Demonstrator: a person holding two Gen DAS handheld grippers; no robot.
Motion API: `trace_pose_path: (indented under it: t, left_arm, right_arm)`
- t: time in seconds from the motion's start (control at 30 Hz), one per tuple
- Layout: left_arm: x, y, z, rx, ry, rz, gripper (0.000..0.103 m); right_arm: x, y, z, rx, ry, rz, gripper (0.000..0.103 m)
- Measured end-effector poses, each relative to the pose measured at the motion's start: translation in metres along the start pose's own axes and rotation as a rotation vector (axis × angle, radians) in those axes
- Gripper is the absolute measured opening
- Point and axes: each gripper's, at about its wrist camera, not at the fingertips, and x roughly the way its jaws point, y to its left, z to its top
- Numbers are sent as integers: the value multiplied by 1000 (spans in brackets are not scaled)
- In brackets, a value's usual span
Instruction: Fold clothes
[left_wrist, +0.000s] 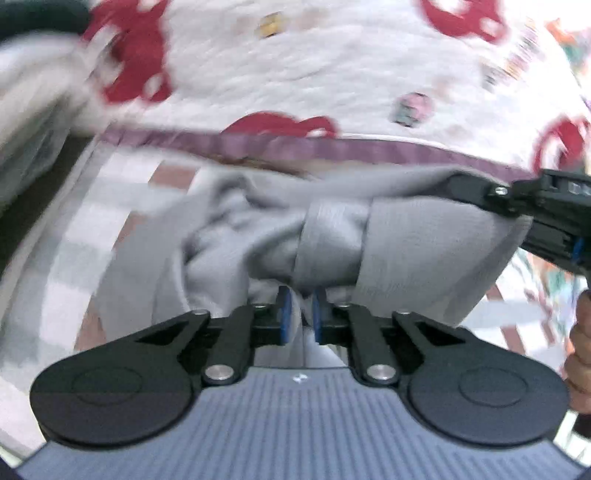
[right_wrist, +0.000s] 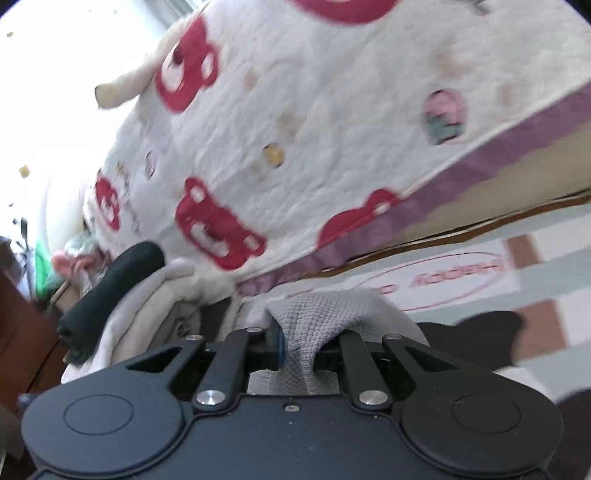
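Here we have the left gripper (left_wrist: 301, 314) clamped on a bunched fold of the grey knit garment (left_wrist: 332, 236), and the right gripper (right_wrist: 299, 345) pinched tight on another edge. The garment hangs slack between them, above the checked mat (right_wrist: 535, 280), beside the bed's bear-print quilt (right_wrist: 332, 122).

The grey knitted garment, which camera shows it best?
The left wrist view: the grey knitted garment spreads bunched across the frame, held between both tools. The right wrist view shows only a small fold pinched in its own tool.
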Motion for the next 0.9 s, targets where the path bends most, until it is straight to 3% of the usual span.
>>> trace_pose_path:
  t: [0.13, 0.23, 0.33, 0.43, 0.47, 0.6, 0.73, 0.8, 0.9]
  left_arm:
    - [-10, -27, -9, 97, -55, 33, 7]
    - [-12, -25, -16, 56, -39, 35, 12]
    - [-11, -26, -19, 42, 13, 96, 15]
    - [-17, -22, -20, -26, 32, 88, 40]
    - [-18, -23, -21, -25, 31, 104, 43]
    - [-19, -27, -26, 24, 48, 183, 44]
    - [-16, -18, -26, 14, 65, 219, 53]
    - [-10, -17, -27, 17, 85, 240, 54]
    - [-1, -22, -34, 65, 111, 261, 56]
  right_arm:
    - [-28, -12, 5, 32, -38, -16, 12]
    - [-49, -6, 17, 4, -99, -28, 12]
    - [-80, 1, 21, -63, -142, -87, 11]
    - [-108, -4, 18, -131, -167, -191, 11]
    - [-117, -15, 15, -128, -165, -217, 11]
    - [-134, -70, 8, -64, -122, -364, 11]
    - [-135, -122, 3, -83, -49, -501, 11]
    - [-132, -147, -4, -88, 40, -570, 12]
    - [-142, -172, -14, -63, 82, -601, 19]
